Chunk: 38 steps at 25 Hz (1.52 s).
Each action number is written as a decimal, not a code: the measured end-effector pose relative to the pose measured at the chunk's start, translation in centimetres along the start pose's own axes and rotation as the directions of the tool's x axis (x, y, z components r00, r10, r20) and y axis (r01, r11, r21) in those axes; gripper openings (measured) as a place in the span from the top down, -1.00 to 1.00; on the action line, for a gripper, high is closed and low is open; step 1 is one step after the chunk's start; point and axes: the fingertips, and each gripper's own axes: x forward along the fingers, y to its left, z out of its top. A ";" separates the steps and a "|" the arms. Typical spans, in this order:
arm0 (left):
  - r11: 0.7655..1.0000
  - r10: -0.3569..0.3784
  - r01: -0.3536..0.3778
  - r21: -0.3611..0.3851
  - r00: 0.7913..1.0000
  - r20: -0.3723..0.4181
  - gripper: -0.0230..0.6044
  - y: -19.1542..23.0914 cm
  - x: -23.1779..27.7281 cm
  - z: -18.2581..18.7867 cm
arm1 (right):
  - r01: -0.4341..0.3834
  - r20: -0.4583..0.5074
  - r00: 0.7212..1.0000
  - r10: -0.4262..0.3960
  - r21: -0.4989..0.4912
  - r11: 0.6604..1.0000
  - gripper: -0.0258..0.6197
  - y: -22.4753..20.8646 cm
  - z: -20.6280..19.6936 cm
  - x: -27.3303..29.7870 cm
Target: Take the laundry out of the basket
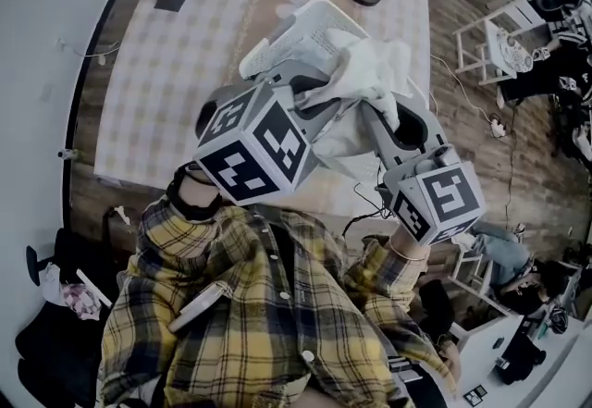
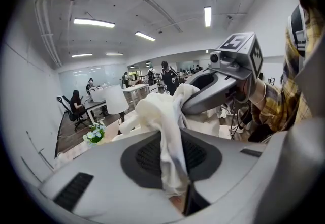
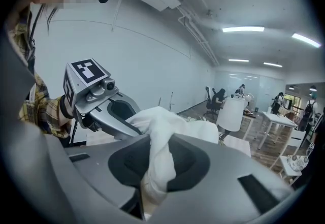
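The white cloth (image 1: pixel 370 73) is bunched between both grippers, lifted over the basket (image 1: pixel 319 27) on the far checked table (image 1: pixel 166 73); only the head view shows these. The gripper views show the grip: the left gripper (image 2: pixel 177 195) and right gripper (image 3: pixel 144 192) each pinch a fold, jaws nearly closed.

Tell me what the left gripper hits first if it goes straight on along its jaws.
The white cloth it grips, bunched straight ahead of the left gripper. Just behind the bundle, slightly to the right, is the right gripper, likely the first hard thing, though depth is unclear.
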 end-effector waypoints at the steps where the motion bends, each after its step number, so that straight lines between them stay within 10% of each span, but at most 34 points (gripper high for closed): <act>1: 1.000 0.003 -0.003 -0.002 1.000 0.009 0.63 0.5 -0.9 -0.2 | 0.003 0.003 1.000 -0.003 -0.007 1.000 0.66 0.7 0.7 0.4; 23: 0.993 0.098 -0.097 -0.061 0.995 0.002 0.63 12.7 -19.3 -13.4 | -0.095 0.033 0.995 0.098 -0.075 0.993 0.66 18.1 11.0 17.0; 38: 0.962 0.174 -0.209 -0.178 0.966 -0.193 0.63 15.8 -21.2 -25.0 | -0.272 -0.029 0.962 0.272 -0.003 0.962 0.66 24.2 5.6 26.8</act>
